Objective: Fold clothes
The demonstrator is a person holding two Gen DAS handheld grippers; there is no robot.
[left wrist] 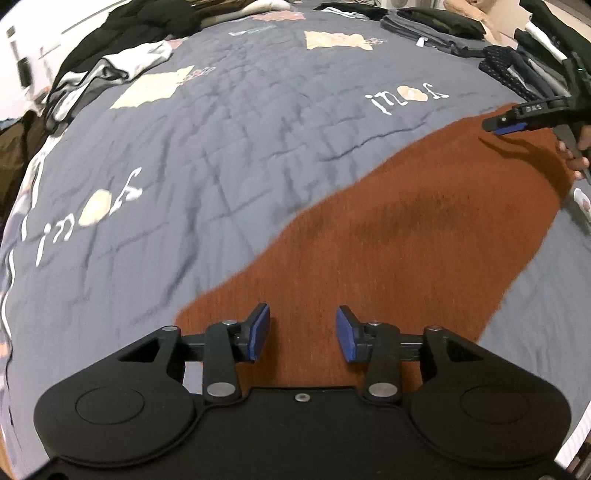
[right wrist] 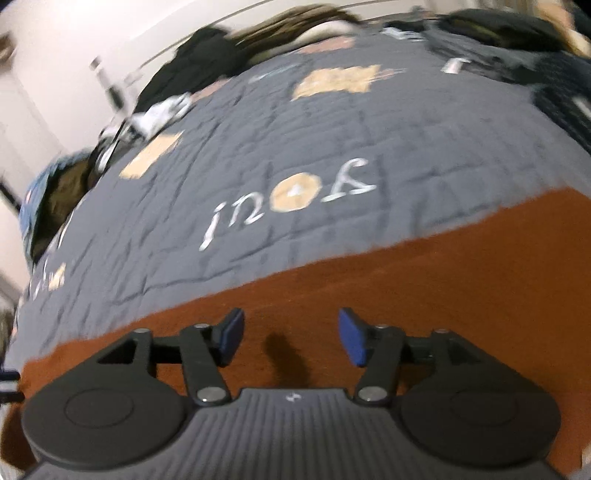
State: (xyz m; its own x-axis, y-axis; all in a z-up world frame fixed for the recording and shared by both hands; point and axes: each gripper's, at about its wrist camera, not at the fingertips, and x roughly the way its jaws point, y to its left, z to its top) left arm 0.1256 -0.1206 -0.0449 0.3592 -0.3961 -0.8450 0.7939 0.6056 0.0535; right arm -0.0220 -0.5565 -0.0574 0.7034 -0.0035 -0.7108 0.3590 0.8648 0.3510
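A rust-brown garment (left wrist: 406, 236) lies flat on the grey quilted bedspread (left wrist: 221, 147); it also fills the lower part of the right wrist view (right wrist: 443, 277). My left gripper (left wrist: 302, 332) is open and empty, held just above the garment's near end. My right gripper (right wrist: 291, 334) is open and empty above the garment near its long edge. It also shows at the right edge of the left wrist view (left wrist: 504, 127), over the garment's far end, held by a hand.
The bedspread (right wrist: 295, 147) has beige patches and white lettering. Unfolded dark and white clothes (left wrist: 110, 62) are heaped at the far left. Stacks of folded clothes (left wrist: 443, 29) and dark garments (left wrist: 524, 70) sit at the far right.
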